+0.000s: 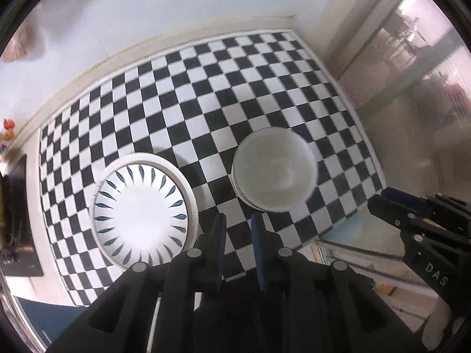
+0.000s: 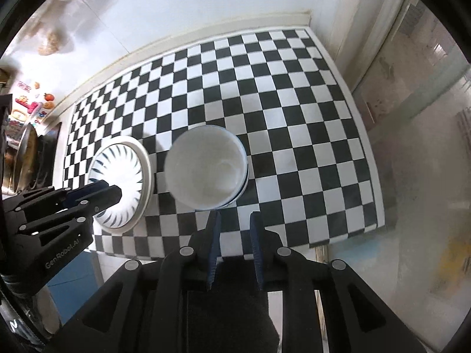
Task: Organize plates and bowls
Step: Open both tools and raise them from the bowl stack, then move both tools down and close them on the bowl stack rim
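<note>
A stack of plates (image 1: 144, 214), the top one white with blue leaf marks, lies on the checkered table (image 1: 206, 94) at the left. A stack of white bowls (image 1: 273, 170) stands to its right. My left gripper (image 1: 238, 220) is open and empty, above the table's front edge between the plates and the bowls. My right gripper (image 2: 234, 217) is open and empty, just in front of the bowls (image 2: 206, 170). The plates (image 2: 120, 185) show at the left of the right wrist view, partly behind the left gripper (image 2: 113, 194). The right gripper (image 1: 379, 203) shows at the right of the left wrist view.
The black-and-white checkered table ends at a white wall (image 1: 176, 8) at the back and a glass door (image 1: 412, 103) at the right. A fridge side with magnets (image 2: 32, 103) is at the far left. Floor (image 2: 397, 264) lies below the table's front edge.
</note>
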{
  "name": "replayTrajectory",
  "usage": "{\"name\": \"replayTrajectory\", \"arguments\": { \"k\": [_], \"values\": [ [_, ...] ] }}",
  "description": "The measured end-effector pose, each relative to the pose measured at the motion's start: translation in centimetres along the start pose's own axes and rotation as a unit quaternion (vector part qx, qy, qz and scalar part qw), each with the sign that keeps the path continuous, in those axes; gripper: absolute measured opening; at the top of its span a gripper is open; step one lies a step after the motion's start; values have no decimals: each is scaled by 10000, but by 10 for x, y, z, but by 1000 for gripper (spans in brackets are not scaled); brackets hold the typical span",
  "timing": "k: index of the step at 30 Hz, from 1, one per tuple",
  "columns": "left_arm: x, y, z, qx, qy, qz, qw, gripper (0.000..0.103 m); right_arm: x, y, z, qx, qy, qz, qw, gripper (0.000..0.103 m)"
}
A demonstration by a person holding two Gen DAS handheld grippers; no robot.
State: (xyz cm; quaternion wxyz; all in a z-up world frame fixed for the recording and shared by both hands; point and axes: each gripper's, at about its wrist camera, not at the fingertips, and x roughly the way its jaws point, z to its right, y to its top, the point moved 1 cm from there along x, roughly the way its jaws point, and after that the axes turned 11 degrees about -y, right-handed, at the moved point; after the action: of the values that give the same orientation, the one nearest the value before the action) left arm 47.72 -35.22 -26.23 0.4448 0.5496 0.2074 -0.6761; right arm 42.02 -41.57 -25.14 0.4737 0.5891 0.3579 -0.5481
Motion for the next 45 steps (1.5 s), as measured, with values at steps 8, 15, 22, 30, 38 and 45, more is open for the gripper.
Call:
{"name": "replayTrajectory", "arguments": {
  "k": [8,15,22,30,38,45],
  "values": [
    [-38,-10,11,152,-86,191,9997,16,-44,-21,3,137,65,206,9997,23],
    [-46,-23,20,255,-145,167,9994,16,-62,-23,2,121,127,348,9992,23],
    [-54,-21,18,203,-120,253,9994,16,-70,-19,1,72,87,426,9990,23],
    [-43,-12,12,82,-213,199,9995,16,-56,-8,9,168,119,301,9993,23],
    [9,24,-17,-326,-369,-32,9988,16,-3,16,24,495,421,-60,9979,53],
    [73,58,-48,-723,-560,-417,9949,19,70,38,38,815,766,-464,9926,86]
  ]
}}
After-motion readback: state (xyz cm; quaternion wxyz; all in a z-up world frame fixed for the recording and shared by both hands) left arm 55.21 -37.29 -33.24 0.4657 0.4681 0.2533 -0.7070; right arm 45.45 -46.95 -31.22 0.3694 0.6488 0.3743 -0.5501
